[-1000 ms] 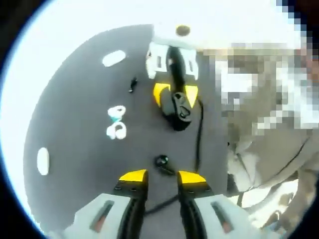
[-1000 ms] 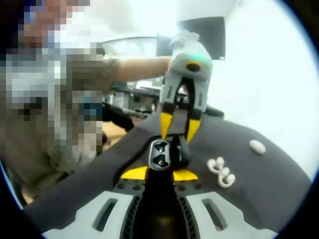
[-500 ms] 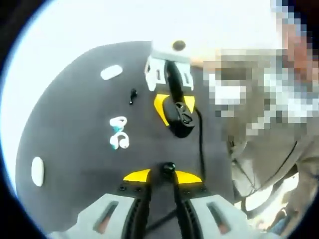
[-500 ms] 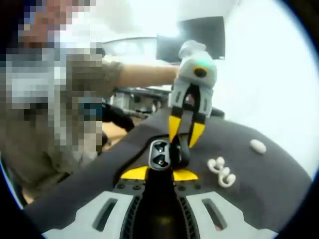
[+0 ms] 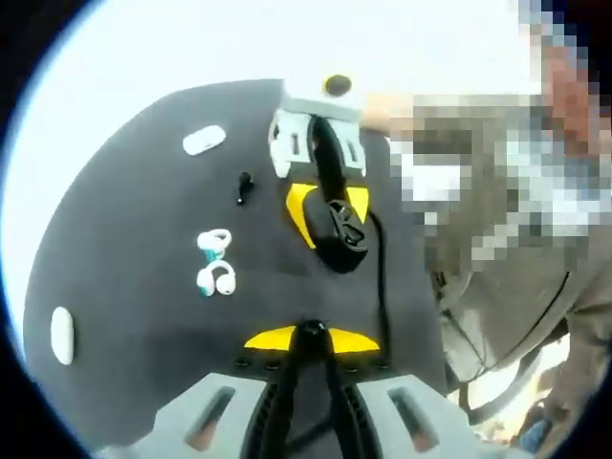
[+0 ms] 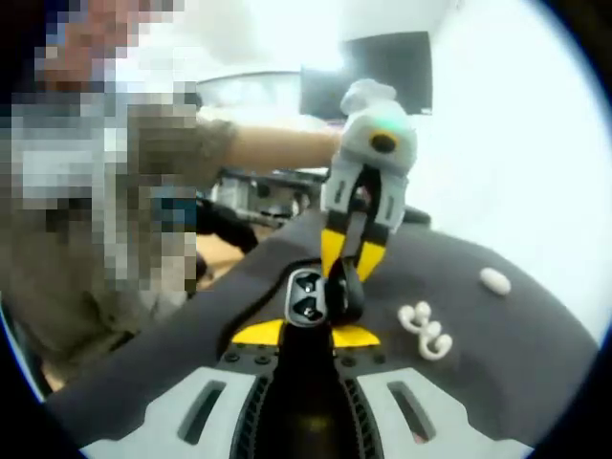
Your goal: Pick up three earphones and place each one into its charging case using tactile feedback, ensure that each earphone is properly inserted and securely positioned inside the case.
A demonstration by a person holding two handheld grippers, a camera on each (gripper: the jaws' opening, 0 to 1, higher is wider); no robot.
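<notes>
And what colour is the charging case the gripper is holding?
Black. The charging case shows best in the right gripper view, held by the right gripper.

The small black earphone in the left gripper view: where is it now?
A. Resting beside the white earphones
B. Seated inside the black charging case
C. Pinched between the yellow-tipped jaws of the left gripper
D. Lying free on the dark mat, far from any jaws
C. The small black earphone sits between the closed yellow tips of the left gripper, apart from the black charging case held by the right gripper.
</notes>
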